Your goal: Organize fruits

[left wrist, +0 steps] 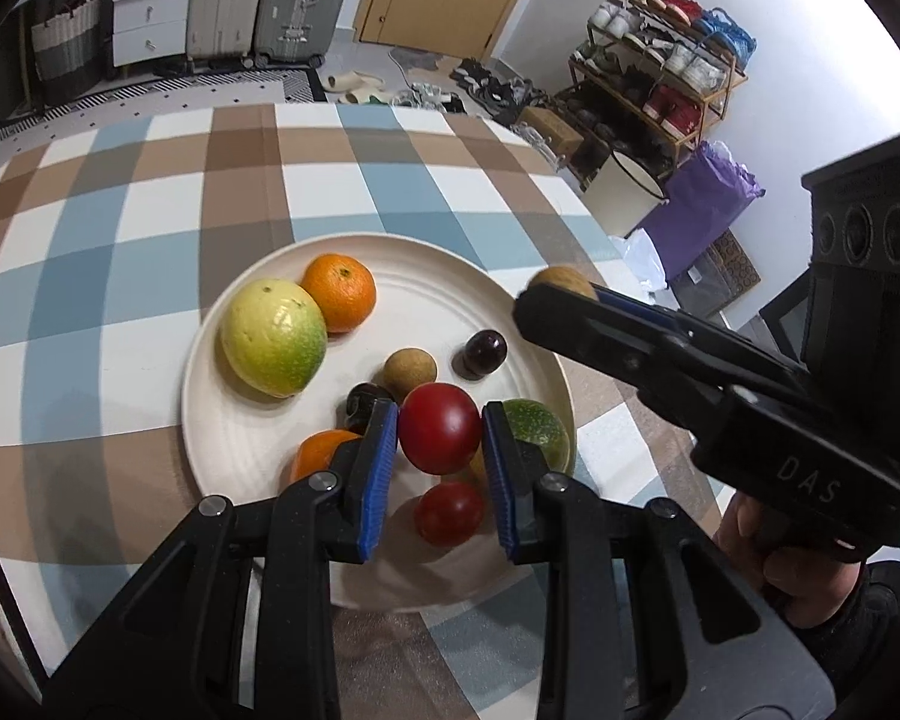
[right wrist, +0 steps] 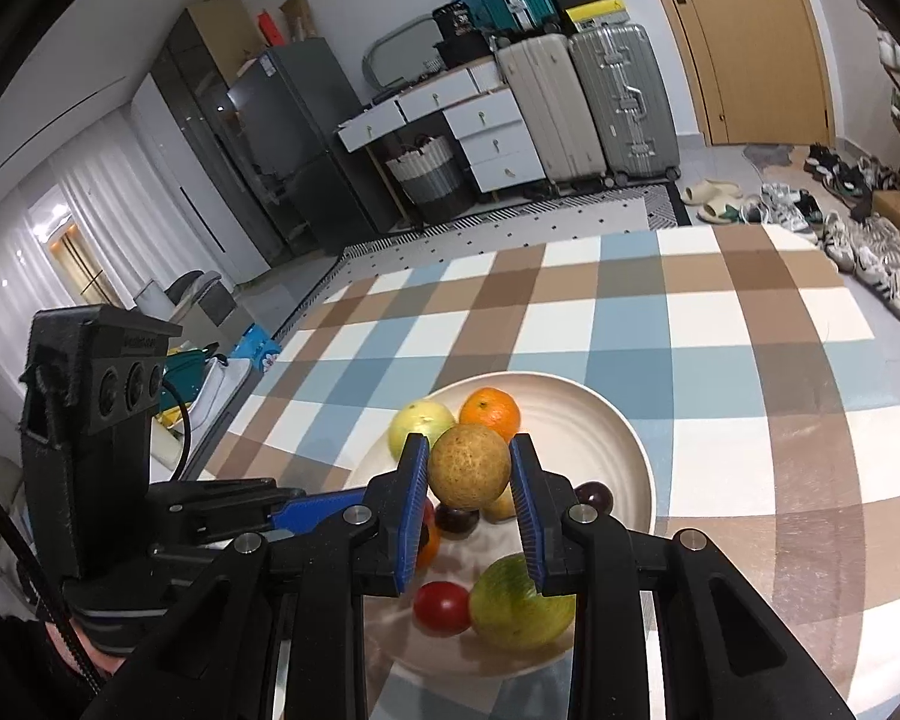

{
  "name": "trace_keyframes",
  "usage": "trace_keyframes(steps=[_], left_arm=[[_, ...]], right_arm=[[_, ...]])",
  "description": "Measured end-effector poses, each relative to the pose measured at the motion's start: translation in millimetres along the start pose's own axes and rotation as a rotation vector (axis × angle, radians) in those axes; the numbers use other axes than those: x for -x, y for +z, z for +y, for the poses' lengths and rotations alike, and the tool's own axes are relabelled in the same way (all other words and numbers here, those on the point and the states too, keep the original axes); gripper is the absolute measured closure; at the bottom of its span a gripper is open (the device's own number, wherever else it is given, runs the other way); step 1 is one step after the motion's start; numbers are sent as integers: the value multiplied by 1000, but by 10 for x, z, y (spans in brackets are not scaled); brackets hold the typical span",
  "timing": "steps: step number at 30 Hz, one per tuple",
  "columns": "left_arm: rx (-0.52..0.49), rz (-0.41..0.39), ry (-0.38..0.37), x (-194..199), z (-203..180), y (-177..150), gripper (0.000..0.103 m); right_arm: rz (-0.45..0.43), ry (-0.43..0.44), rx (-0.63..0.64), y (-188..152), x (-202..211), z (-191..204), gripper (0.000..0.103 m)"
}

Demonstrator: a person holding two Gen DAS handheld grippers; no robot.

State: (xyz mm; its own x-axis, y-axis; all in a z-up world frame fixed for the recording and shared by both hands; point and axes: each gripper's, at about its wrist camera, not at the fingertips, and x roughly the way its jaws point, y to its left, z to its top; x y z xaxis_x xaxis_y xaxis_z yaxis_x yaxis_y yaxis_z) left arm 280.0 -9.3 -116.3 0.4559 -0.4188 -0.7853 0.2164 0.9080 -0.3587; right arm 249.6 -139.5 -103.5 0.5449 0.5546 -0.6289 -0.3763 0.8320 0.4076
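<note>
A cream plate (left wrist: 390, 276) on the checked tablecloth holds several fruits. My left gripper (left wrist: 440, 438) is shut on a red tomato (left wrist: 440, 437), held above the plate. Under it lies a second red tomato (left wrist: 449, 513). A yellow-green guava (left wrist: 273, 338), an orange (left wrist: 339, 293), a brown longan (left wrist: 410, 374) and a dark cherry (left wrist: 484, 353) also lie on the plate. My right gripper (right wrist: 468, 468) is shut on a brown longan (right wrist: 469, 467) above the plate (right wrist: 606, 438). From the left wrist view it (left wrist: 561, 288) hangs over the plate's right rim.
The checked tablecloth (left wrist: 150, 210) covers the table around the plate. Another green fruit (right wrist: 519, 603) and a half-hidden orange (left wrist: 318, 453) sit at the plate's near side. Beyond the table edge stand suitcases (right wrist: 588, 102), a shoe rack (left wrist: 660, 72) and shoes on the floor.
</note>
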Motion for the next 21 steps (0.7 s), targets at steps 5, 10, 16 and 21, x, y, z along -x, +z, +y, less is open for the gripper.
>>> trace_keyframes(steps=[5, 10, 16, 21], left_arm=[[-7, 19, -5, -146, 15, 21, 78], [-2, 25, -14, -216, 20, 13, 78], [-3, 4, 3, -117, 18, 7, 76], [-3, -22, 18, 71, -7, -18, 75]], right_arm=[[24, -5, -14, -37, -150, -89, 75], [46, -14, -28, -76, -223, -170, 75], [33, -17, -56, -86, -171, -212, 54], [-9, -19, -63, -57, 11, -178, 53]])
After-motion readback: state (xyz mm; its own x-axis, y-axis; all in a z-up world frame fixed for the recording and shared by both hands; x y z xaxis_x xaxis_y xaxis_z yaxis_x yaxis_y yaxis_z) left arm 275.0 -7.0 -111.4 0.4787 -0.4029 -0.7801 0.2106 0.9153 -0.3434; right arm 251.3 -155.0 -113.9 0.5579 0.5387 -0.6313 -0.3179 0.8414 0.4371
